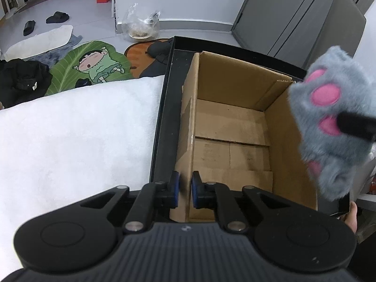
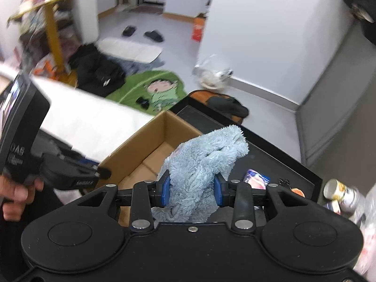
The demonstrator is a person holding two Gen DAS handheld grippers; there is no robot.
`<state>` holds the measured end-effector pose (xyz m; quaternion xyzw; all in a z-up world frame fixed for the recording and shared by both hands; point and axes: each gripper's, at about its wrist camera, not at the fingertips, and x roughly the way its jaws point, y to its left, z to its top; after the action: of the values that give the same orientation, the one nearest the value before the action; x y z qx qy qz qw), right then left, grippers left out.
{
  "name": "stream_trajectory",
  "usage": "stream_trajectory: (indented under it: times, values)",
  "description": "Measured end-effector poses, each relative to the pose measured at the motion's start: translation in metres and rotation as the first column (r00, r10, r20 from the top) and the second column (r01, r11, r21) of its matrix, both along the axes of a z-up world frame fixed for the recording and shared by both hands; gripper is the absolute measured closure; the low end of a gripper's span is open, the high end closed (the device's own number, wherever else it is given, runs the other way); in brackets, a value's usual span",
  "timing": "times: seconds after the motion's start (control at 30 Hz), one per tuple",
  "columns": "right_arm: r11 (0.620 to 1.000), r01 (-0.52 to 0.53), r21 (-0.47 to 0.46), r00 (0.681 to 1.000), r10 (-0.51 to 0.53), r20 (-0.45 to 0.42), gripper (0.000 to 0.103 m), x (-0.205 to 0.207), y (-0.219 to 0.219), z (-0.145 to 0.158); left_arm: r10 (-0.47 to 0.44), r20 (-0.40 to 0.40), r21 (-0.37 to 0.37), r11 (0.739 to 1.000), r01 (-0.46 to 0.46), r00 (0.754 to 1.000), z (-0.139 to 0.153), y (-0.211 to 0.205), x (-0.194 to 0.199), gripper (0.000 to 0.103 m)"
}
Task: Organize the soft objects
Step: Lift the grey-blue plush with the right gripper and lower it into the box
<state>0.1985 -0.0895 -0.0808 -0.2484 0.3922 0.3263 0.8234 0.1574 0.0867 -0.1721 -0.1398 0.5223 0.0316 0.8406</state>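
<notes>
1. Box: one, of brown cardboard, rectangular, open at the top. Only its bare bottom flaps show inside.
2. The box stands in one black tray with low walls. In the right wrist view some small items lie on the tray at the right of the box, too blurred to name.
3. One plush paw, grey and furry with pink pads, hangs above the right wall of the box. In the right wrist view the same toy shows its pale blue fluffy side.
4. The right gripper has its blue pads pressed into the paw from both sides and holds it.
5. The left gripper is narrow, its two pads on either side of the near left wall of the box. Whether they press the cardboard, I cannot tell.
6. One white soft blanket lies left of the tray.
7. On the far floor: one green cartoon mat and two black slippers.
</notes>
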Motion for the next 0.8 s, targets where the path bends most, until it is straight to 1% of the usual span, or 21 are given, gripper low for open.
stream_trajectory:
  times: [0.23, 0.33, 0.47, 0.8]
  values:
    - [0.990, -0.130, -0.047, 0.990, 0.127, -0.064, 0.068, -0.002, 0.023, -0.011, 0.006, 0.007, -0.037, 0.999, -0.006, 1.000, -0.002, 0.007, -0.002, 0.093]
    - [0.985, -0.165, -0.044, 0.982, 0.160, -0.098, 0.067, -0.002, 0.029, -0.018, 0.006, 0.014, -0.044, 0.999, -0.005, 1.000, -0.003, 0.008, -0.002, 0.092]
    - [0.978, -0.203, -0.045, 0.973, 0.196, -0.125, 0.067, 0.000, 0.036, -0.027, 0.008, 0.019, -0.063, 0.998, -0.007, 1.000, -0.004, 0.011, -0.002, 0.092]
    - [0.968, -0.247, -0.041, 0.956, 0.236, -0.174, 0.066, 0.005, 0.040, -0.052, 0.014, 0.026, -0.096, 0.995, -0.011, 1.000, -0.006, 0.016, -0.001, 0.091]
